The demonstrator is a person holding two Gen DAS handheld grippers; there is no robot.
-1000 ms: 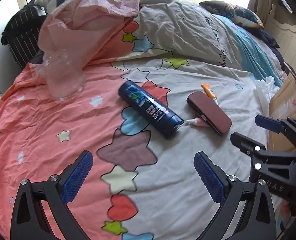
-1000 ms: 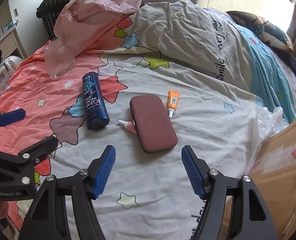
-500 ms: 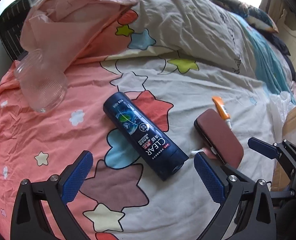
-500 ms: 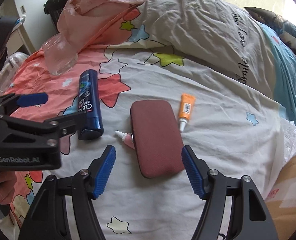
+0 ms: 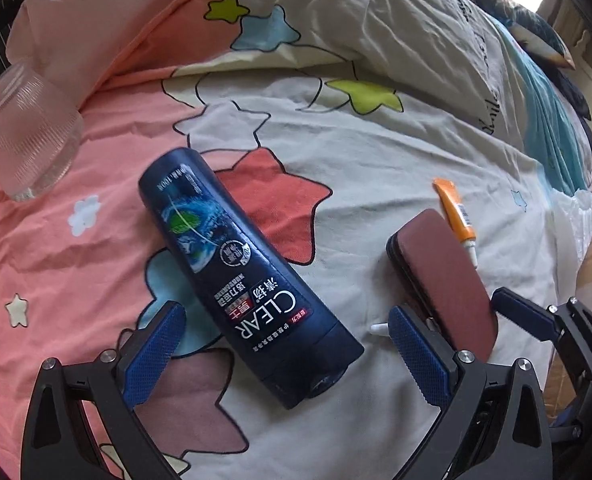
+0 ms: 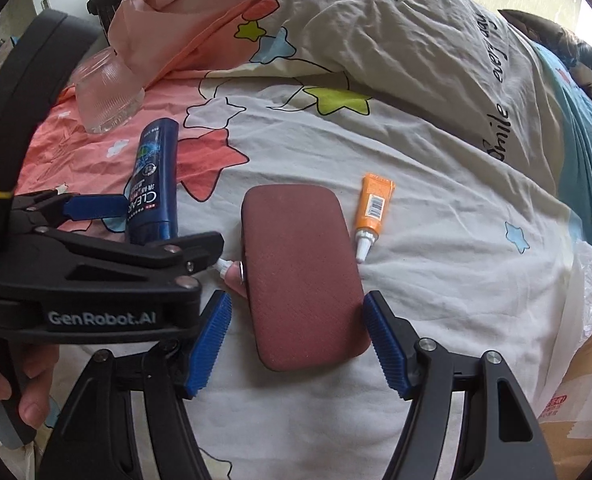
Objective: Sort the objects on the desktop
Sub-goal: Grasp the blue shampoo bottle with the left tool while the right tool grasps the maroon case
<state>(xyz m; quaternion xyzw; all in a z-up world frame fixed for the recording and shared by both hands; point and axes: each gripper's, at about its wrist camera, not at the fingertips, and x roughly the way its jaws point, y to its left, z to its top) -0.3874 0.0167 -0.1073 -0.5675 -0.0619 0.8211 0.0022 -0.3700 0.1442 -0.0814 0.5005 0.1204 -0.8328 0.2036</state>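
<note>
A dark blue CLEAR shampoo bottle lies flat on the star-print bedsheet; its cap end sits between the open jaws of my left gripper, not gripped. It also shows in the right wrist view. A maroon case lies flat, its near end between the open jaws of my right gripper; it also shows in the left wrist view. An orange tube lies right of the case. A small pink-white tube pokes out from the case's left edge.
A ribbed clear glass jar lies at the left, under a pink cloth. A bunched grey duvet rises behind. A cardboard box stands at the right bed edge. The left gripper's body crowds the case's left side.
Both grippers have moved forward and down. The bottle's cap end now lies between the left jaws and the case between the right jaws. Both stay open.
</note>
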